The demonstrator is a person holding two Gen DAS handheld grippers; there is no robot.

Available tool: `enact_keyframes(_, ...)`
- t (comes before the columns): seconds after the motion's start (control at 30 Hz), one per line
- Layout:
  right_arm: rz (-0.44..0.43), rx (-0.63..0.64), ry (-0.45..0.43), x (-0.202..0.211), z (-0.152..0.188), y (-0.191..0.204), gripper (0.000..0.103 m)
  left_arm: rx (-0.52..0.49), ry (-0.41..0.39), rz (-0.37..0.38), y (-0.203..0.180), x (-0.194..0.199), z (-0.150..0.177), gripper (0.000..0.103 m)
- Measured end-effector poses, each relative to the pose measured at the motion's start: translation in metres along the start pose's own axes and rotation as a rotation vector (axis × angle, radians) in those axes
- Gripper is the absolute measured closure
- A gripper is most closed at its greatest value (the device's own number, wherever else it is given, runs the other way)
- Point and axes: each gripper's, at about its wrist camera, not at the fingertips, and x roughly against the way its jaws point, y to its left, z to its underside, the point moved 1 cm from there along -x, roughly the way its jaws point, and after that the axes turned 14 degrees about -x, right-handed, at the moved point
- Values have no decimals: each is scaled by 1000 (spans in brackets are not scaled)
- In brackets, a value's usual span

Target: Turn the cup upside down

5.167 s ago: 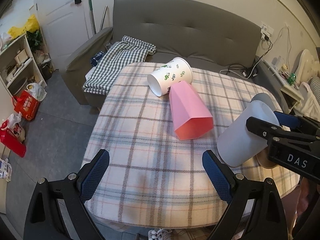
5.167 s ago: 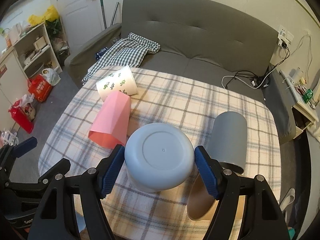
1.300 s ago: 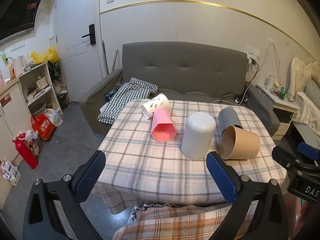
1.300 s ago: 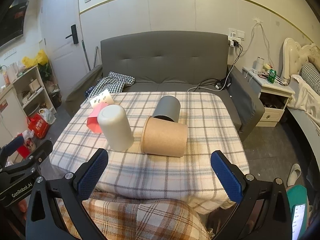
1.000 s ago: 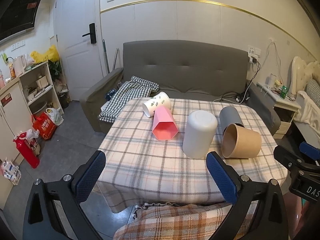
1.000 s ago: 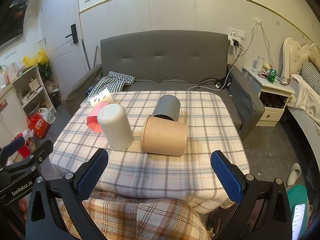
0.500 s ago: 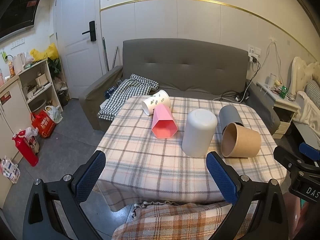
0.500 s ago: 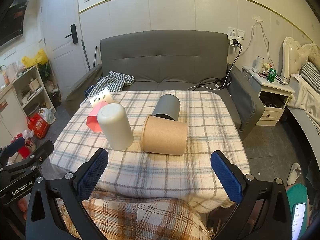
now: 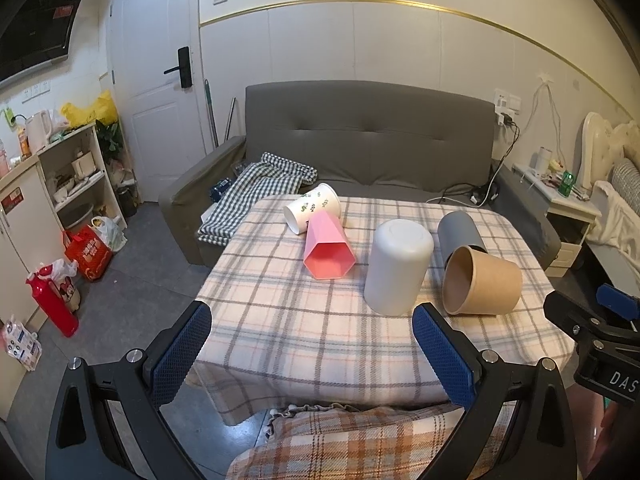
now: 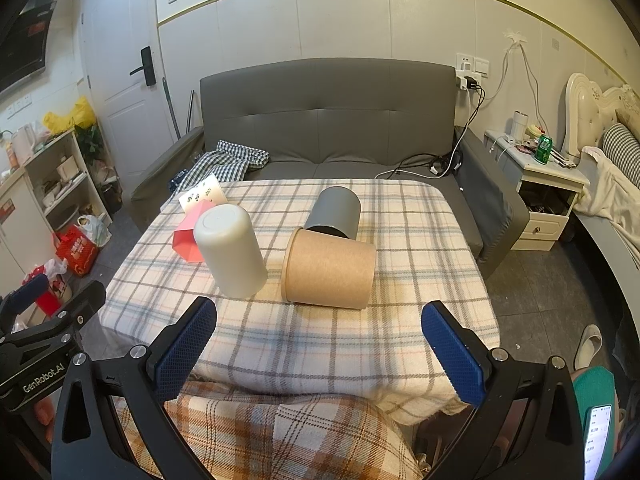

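checked table (image 9: 304, 344) first: the white cup (image 9: 398, 266) stands near its middle, long axis vertical, closed base up, mouth down on the cloth, just beside the sideways brown cup (image 9: 482, 282). five seconds back the right gripper (image 10: 320, 348) clamped it tilted; now it's released, pulled back. left gripper (image 9: 312, 354) gapes wide too, holding nothing.

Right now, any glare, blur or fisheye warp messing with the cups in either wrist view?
Left wrist view: sharp, no glare on the white cup; strong barrel warp bends the gold wall trim; dark vignette in the corners. Right wrist view: equally sharp, soft even light, faint shadow under the brown paper cup; edges are curved and the phone screen is too distorted to read.
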Motion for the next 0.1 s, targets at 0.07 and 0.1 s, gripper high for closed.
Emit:
enact_keyframes(0.07,0,-1,2,0,2,-1,0,-2,0,2,-1,0,0,0)
enact_keyframes(0.1,1,-1,2,-1,2,-1,0,-2,1,2,-1,0,0,0)
